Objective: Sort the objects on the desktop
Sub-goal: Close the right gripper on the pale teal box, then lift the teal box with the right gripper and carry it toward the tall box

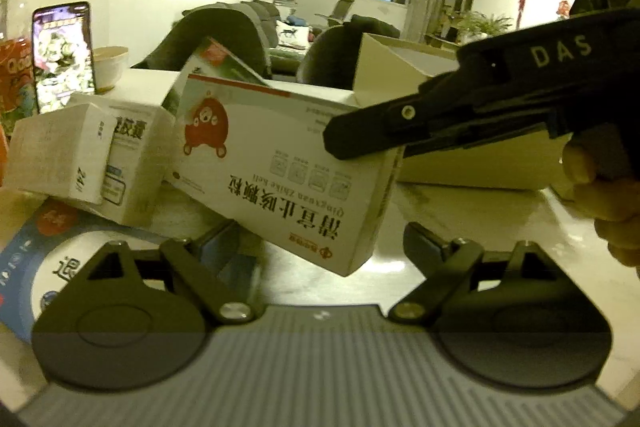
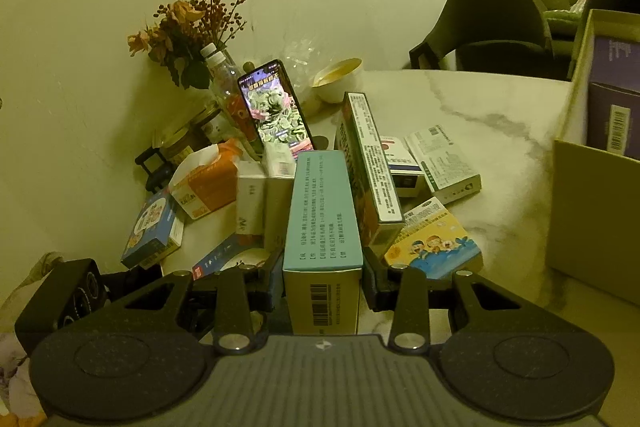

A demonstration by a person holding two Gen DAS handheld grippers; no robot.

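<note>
A medicine box [image 1: 280,163], white with a red bear, hangs tilted above the table. In the right wrist view its pale teal face and barcoded end [image 2: 324,227] point at the camera. My right gripper [image 2: 324,267] is shut on it, one finger on each long side. In the left wrist view that right gripper [image 1: 344,139] reaches in from the right, a hand [image 1: 592,195] on its handle. My left gripper [image 1: 320,231] is open, its fingers wide apart below the box's lower corner and holding nothing.
An open cardboard box [image 2: 580,207] stands at the right with a purple box [image 2: 612,87] inside. Several medicine boxes [image 2: 436,247], a tissue pack [image 2: 204,183], a lit phone [image 2: 276,107], a bowl [image 2: 336,79] and a bottle of dried flowers [image 2: 188,23] crowd the marble table [image 2: 480,99]. Chairs stand behind.
</note>
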